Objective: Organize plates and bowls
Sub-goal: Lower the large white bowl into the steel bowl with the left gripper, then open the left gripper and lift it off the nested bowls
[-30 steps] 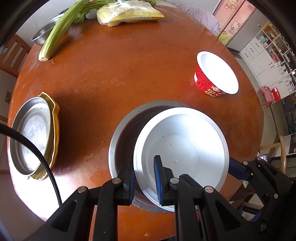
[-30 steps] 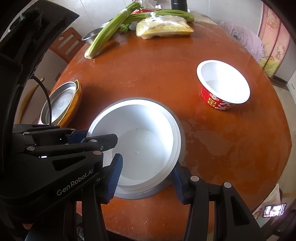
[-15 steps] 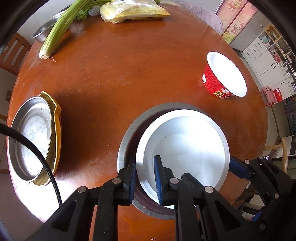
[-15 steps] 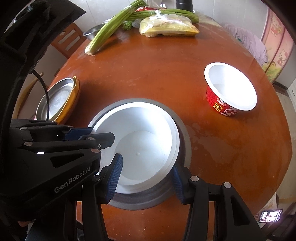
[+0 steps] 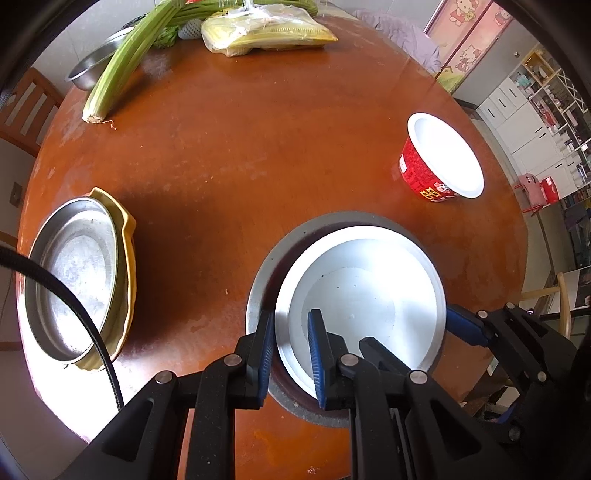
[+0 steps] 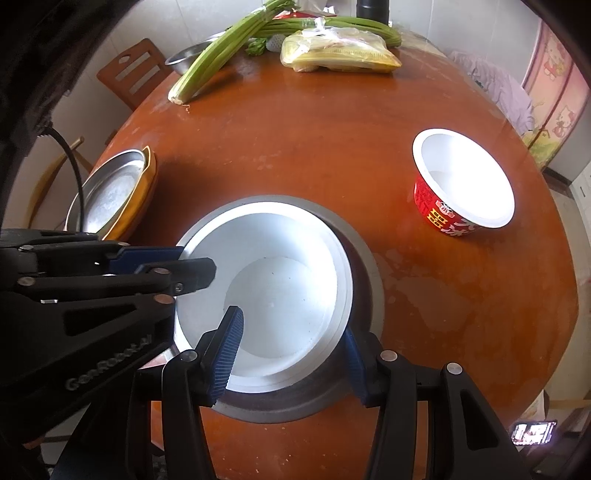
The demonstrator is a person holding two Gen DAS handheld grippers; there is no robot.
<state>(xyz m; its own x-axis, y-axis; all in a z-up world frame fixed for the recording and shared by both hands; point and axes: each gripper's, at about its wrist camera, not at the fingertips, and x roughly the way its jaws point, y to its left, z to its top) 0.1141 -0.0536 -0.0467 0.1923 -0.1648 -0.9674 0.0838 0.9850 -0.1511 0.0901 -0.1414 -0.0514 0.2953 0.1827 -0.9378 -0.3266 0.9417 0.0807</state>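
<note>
A white bowl (image 5: 369, 295) (image 6: 273, 295) sits inside a wider grey metal bowl (image 5: 269, 266) (image 6: 365, 258) near the table's front edge. My left gripper (image 5: 291, 354) is shut on the white bowl's near-left rim, one finger inside and one outside. My right gripper (image 6: 291, 350) is open, its fingers spanning the white bowl's near side without gripping it. A red paper bowl (image 5: 443, 166) (image 6: 461, 184) with a white inside stands at the right. A metal plate (image 5: 70, 273) (image 6: 110, 188) lies in a yellow dish (image 5: 127, 258) at the left.
The round brown table (image 5: 258, 147) carries celery stalks (image 5: 129, 55), a bag of yellow food (image 5: 266, 33) and a small metal bowl (image 5: 92, 66) at the far side. A wooden chair (image 6: 129, 77) stands behind the table at the left.
The white bowl has settled lower into the grey metal bowl. Both grippers moved back slightly with it; the left stays clamped on the rim.
</note>
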